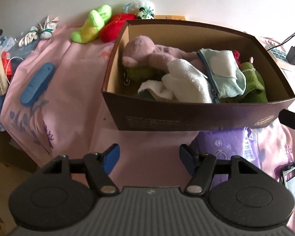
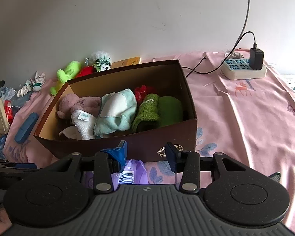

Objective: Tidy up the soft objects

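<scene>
Just beyond left tool [image 1: 149, 158]: brown box [image 1: 186, 116] holding soft toys.

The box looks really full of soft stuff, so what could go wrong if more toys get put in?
The brown box is already crowded: the pale blue pouch and white towel pile near its rim, so another toy might slide out. The green plush and red plush lie behind the box, so reaching over could nudge it. Both grippers are open and empty.

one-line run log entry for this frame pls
left gripper: open, empty | right gripper: open, empty | box: holds soft items | green plush, red plush: outside, behind box
</scene>
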The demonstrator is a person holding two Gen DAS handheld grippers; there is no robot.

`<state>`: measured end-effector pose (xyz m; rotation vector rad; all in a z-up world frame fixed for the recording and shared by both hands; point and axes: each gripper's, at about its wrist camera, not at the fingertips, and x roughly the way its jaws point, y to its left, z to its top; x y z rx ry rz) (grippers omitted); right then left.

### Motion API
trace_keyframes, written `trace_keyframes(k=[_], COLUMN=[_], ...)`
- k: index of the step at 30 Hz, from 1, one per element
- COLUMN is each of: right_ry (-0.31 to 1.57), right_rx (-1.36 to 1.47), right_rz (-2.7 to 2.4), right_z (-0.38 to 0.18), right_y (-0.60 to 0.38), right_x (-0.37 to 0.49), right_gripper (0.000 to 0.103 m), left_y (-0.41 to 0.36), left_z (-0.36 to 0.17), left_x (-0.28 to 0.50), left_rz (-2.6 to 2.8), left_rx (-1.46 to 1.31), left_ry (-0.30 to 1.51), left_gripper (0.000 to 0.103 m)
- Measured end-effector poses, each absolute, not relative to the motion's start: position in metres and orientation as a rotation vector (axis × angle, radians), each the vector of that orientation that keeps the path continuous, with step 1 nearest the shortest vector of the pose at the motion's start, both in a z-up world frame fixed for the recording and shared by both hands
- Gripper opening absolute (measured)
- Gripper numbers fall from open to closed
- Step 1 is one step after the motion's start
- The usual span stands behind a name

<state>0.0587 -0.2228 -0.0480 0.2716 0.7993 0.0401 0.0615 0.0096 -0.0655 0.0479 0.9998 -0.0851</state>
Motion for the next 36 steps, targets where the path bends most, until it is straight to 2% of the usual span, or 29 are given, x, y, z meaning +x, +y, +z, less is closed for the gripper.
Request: trace_keyframes(k=[23, 36], right_ry=[0.788, 0.775], right_rx=[0.249, 0.204], right_rz=[0.017, 0.018], right_z=[-0.043, -0.037], right_y=[-0.223, -0.218], right_x=[0.043, 0.050], right_gripper=[0.027, 0.027], left_y=[0.012, 0.007], left_z=[-0.066, -0.049], left_x=[0.047, 0.061], left_rz=[-0.071, 0.019], left_rx=[0.044, 0.118], left_ry=[1.044, 0.935], left_gripper=[0.067, 0.067])
